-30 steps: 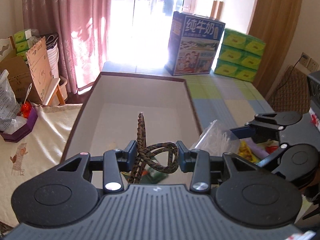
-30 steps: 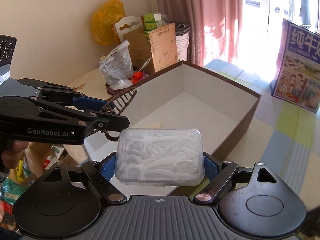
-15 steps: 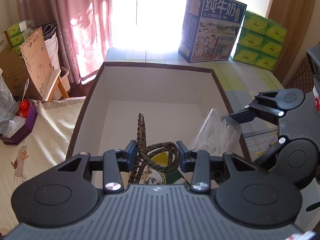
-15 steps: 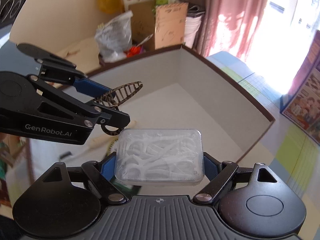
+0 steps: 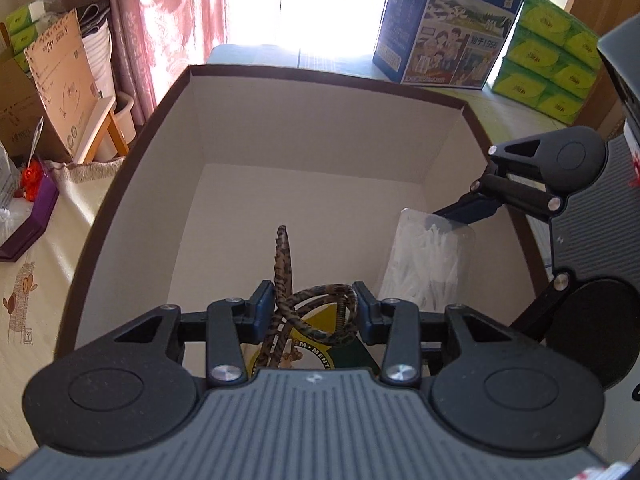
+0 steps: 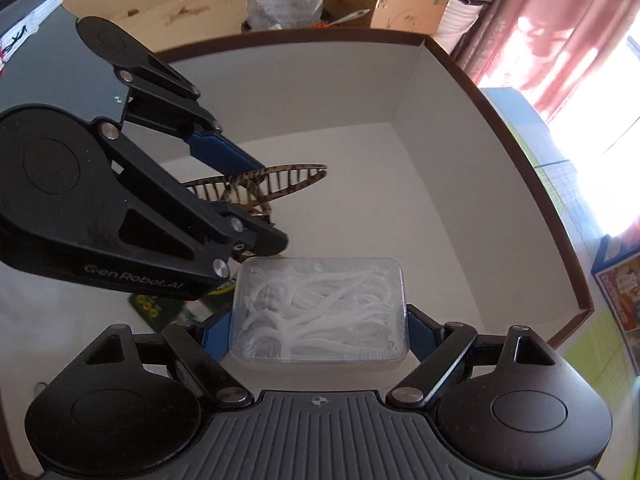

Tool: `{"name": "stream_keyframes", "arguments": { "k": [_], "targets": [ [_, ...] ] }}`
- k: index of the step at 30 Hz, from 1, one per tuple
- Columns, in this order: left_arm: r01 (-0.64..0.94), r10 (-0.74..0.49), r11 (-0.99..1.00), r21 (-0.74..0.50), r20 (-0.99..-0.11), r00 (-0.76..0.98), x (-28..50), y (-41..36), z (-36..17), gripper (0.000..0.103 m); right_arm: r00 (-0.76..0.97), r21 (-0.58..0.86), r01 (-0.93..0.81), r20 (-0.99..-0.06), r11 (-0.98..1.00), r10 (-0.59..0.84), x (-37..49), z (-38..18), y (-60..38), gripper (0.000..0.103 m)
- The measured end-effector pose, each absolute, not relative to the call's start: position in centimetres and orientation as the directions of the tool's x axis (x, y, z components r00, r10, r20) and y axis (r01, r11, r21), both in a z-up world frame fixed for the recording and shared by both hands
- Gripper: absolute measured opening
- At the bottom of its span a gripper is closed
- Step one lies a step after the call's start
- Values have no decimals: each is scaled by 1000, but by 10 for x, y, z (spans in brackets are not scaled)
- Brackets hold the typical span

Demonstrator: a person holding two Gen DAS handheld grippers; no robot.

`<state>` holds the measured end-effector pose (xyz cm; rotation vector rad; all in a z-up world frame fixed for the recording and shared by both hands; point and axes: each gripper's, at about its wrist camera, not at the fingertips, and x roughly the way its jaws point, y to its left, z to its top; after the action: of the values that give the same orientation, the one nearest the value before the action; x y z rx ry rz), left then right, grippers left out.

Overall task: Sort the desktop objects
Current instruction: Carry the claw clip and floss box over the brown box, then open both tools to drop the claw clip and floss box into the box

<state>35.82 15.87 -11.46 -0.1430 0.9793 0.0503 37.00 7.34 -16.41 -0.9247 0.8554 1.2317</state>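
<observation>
Both of my hand-held grippers have come forward over the box since a second ago, when they were hanging back near its near edge. On my left hand-held gripper point(image 5: 314, 306) the pads are clamped on a leopard-print hair clip point(image 5: 283, 258), which hangs above the white floor of the box point(image 5: 280, 120), toothed end pointing away from me. My right hand-held gripper point(image 6: 318, 330) is closed on a clear floss pick case point(image 6: 320, 312), held flat with the white picks showing through the lid; from the left wrist view that case sits just beside the clip, near the right wall. Under both grippers there's a green and yellow packet point(image 6: 150, 308) lying on the box floor. Further out on the worktop, a blue milk carton point(image 5: 448, 24) stands past the far wall, with green tissue packs point(image 5: 548, 48) stacked to its right.
</observation>
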Motion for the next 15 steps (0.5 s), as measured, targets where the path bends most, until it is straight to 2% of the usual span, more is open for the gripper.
{"name": "stream_keyframes", "arguments": {
  "k": [6, 10, 15],
  "targets": [
    [-123, -29, 986, -113, -842, 539, 362, 164, -125, 36, 171, -146, -985, -907, 93, 384, 378, -172, 75, 84],
    [-124, -39, 985, -123, -848, 528, 366, 164, -127, 36, 168, -141, -985, -906, 96, 389, 381, -175, 70, 91],
    [-119, -50, 984, -131, -852, 522, 371, 162, -129, 36, 171, -139, -984, -903, 110, 395, 381, -180, 65, 94]
  ]
}}
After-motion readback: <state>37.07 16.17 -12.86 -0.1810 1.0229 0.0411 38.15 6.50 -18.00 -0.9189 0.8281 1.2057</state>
